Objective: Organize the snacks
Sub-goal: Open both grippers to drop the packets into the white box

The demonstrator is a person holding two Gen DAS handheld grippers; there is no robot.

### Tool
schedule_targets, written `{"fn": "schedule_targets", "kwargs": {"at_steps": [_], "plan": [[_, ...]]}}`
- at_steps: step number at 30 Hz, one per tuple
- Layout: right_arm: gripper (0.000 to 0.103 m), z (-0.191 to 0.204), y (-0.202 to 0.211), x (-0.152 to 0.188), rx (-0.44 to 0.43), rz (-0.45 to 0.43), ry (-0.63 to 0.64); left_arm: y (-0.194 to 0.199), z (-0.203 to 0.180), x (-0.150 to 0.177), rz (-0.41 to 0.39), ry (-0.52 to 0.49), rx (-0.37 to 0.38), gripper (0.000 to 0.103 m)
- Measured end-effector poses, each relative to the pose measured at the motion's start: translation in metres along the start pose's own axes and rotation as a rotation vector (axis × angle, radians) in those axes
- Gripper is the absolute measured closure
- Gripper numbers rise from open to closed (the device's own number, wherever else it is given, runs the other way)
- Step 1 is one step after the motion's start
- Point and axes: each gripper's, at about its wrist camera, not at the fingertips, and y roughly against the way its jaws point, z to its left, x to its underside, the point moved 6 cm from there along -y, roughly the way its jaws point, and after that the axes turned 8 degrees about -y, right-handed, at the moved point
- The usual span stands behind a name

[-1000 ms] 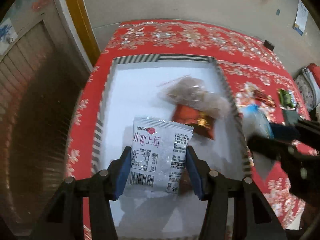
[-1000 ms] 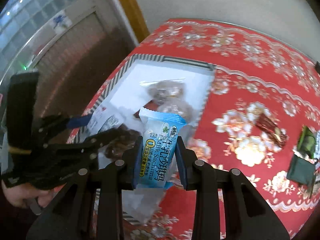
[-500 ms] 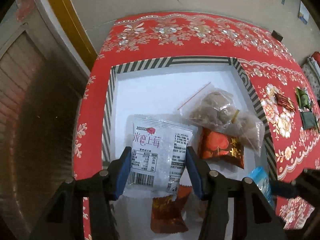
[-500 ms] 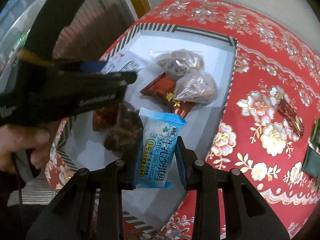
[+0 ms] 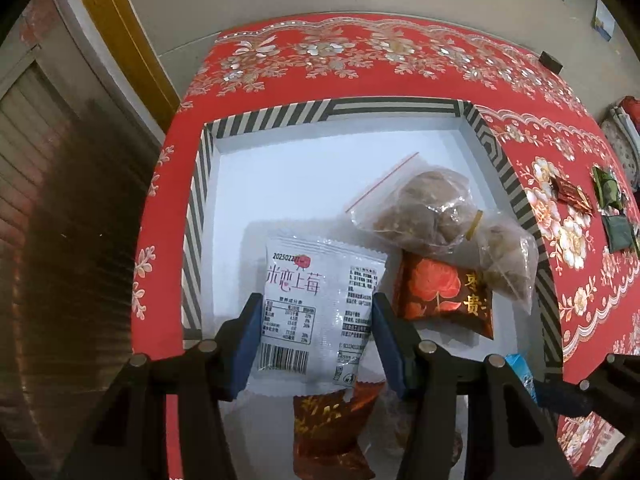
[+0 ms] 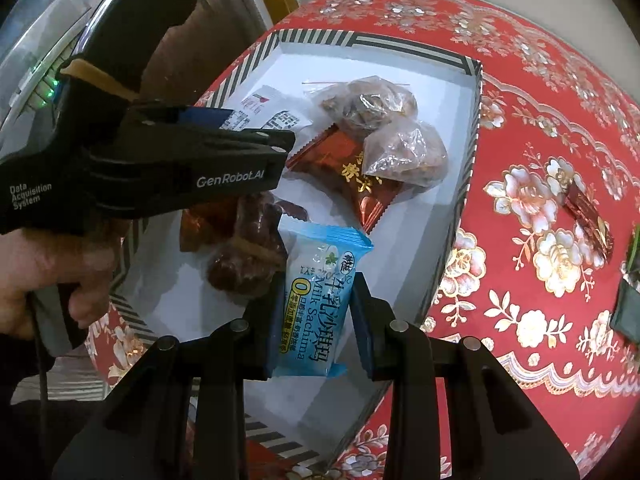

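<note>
Two packets hung in the air over the striped box, one in each claw. Over the last second both grippers had swung from the box's edge to above its white floor, so the drop looked close. The left gripper pinched a white sachet at the lower middle of its frame, flat, crinkly, printed with pink characters and a barcode. The right gripper pinched a pale blue Sachima packet, puffed like a small pillow with sawtooth seams, low in the centre of its view. Below lay glossy red foil packets and two knotted clear bags of lumpy brown sweets. On the flowered red tablecloth, at the right edge, a red wrapper and dark green packets waited outside the box.
</note>
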Motion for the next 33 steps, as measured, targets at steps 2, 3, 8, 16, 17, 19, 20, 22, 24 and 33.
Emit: {"fn": "schedule_targets", "kwargs": {"at_steps": [2, 3, 8, 16, 17, 19, 20, 22, 24, 33], "plan": [[0.073, 0.001, -0.002, -0.001, -0.003, 0.002, 0.002, 0.0, 0.0, 0.0, 0.0, 0.0, 0.001, 0.047], [0.073, 0.002, -0.002, -0.001, -0.003, 0.001, 0.003, 0.0, 0.0, 0.0, 0.001, -0.001, 0.001, 0.047], [0.071, 0.005, -0.001, 0.0, -0.008, -0.009, 0.005, 0.0, -0.001, 0.001, 0.001, -0.002, -0.006, 0.046], [0.04, 0.006, 0.01, 0.004, -0.026, -0.06, -0.001, 0.003, -0.002, 0.002, -0.002, 0.017, -0.008, 0.016], [0.04, 0.006, 0.012, 0.005, -0.035, -0.067, -0.001, 0.005, -0.003, 0.002, -0.005, 0.017, -0.013, 0.014], [0.04, 0.004, 0.016, 0.008, -0.046, -0.076, -0.007, 0.008, -0.005, 0.001, -0.011, 0.015, -0.03, 0.011], [0.04, 0.002, 0.017, 0.009, -0.053, -0.079, -0.012, 0.009, -0.006, 0.001, -0.011, 0.015, -0.04, 0.011], [0.04, -0.005, 0.021, 0.013, -0.063, -0.09, -0.03, 0.016, -0.007, 0.001, -0.025, 0.027, -0.07, 0.01], [0.04, -0.014, 0.027, 0.015, -0.068, -0.119, -0.045, 0.028, -0.008, -0.003, -0.065, 0.044, -0.101, 0.01], [0.04, -0.125, 0.08, 0.037, -0.003, -0.259, -0.185, 0.077, -0.084, -0.042, -0.238, 0.047, -0.039, 0.008]]}}
